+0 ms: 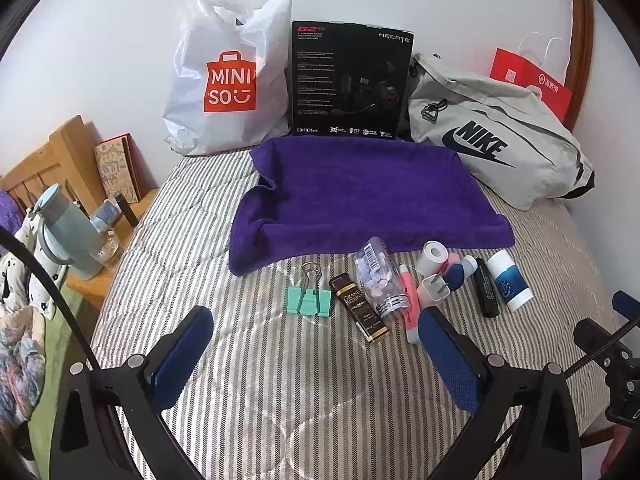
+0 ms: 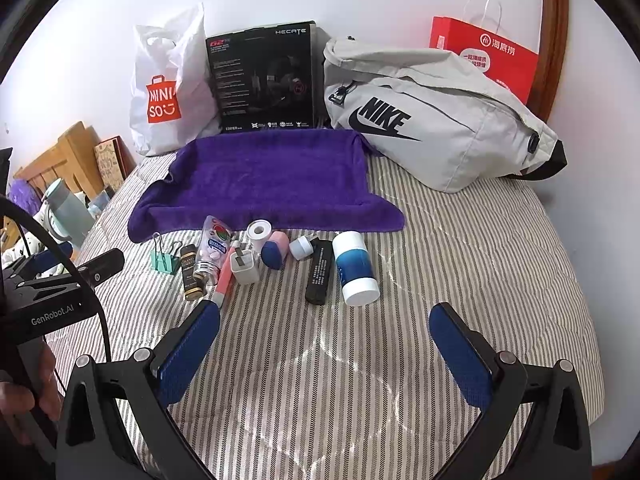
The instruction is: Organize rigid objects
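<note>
Status: we judge nothing organized yet. Purple towel (image 2: 264, 180) on the bed (image 2: 460, 248) bare; binder clip (image 1: 309, 300), chocolate bar (image 1: 362, 308), candy bottle (image 1: 380, 276), charger plug (image 2: 245, 266), black stick (image 2: 320, 276), white-blue tube (image 2: 355, 266) in a row just before it. Pink items, perhaps cosmetics. Left claw (image 1: 316, 344) and right claw (image 2: 324, 340) spread, empty, touching nothing.
</note>
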### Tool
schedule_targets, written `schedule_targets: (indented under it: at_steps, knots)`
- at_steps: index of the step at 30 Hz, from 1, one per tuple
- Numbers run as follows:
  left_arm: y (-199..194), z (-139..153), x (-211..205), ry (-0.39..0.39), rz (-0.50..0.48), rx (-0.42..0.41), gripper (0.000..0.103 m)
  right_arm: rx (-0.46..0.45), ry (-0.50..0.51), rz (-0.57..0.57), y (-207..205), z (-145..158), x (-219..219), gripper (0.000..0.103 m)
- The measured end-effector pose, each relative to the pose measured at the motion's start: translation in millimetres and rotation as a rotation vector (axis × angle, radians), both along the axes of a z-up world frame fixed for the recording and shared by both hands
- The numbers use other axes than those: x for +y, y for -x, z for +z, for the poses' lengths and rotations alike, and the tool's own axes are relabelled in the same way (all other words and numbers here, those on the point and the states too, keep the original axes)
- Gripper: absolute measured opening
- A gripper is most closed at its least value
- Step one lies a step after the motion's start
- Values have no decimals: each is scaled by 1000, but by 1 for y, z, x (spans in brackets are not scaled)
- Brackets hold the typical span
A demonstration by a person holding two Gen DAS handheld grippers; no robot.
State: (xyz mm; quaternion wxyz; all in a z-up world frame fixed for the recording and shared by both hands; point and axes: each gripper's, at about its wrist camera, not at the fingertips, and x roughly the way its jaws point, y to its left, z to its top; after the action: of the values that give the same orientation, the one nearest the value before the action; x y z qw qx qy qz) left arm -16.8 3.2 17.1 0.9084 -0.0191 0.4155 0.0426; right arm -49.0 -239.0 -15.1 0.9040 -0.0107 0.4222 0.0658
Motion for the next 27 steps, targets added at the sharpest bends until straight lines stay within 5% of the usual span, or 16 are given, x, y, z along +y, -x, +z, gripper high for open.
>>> schedule_targets:
  at_steps: [27]
  knots:
    - [1,1,2,-8,-1,0,103,2,-3,-8,0,1,0,103]
